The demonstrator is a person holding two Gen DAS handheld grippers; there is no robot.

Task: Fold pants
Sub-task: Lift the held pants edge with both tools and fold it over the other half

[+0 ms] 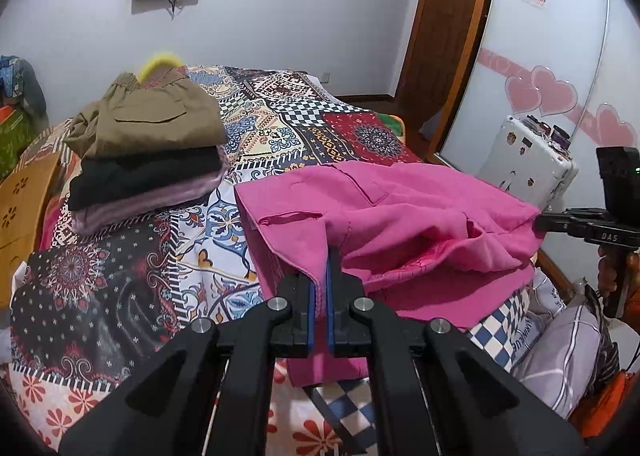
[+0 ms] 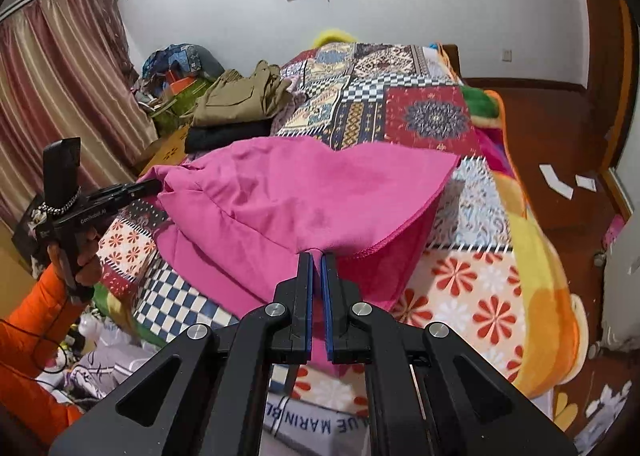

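The pink pants (image 1: 400,212) lie partly folded on the patterned bedspread (image 1: 280,124), and they also show in the right wrist view (image 2: 280,196). My left gripper (image 1: 323,276) is shut on a near edge of the pink cloth and holds it lifted. My right gripper (image 2: 318,268) is shut on another edge of the pants at the near side. Each gripper shows in the other's view: the right one (image 1: 540,222) at the pants' right end, the left one (image 2: 154,186) at their left end. The upper layer hangs raised between the two grips.
A stack of folded clothes (image 1: 148,148), khaki on top, black and lilac below, sits on the bed's far left; it also shows in the right wrist view (image 2: 240,112). A white cabinet (image 1: 528,164) stands right of the bed. Pillows (image 1: 560,352) lie by the near right edge.
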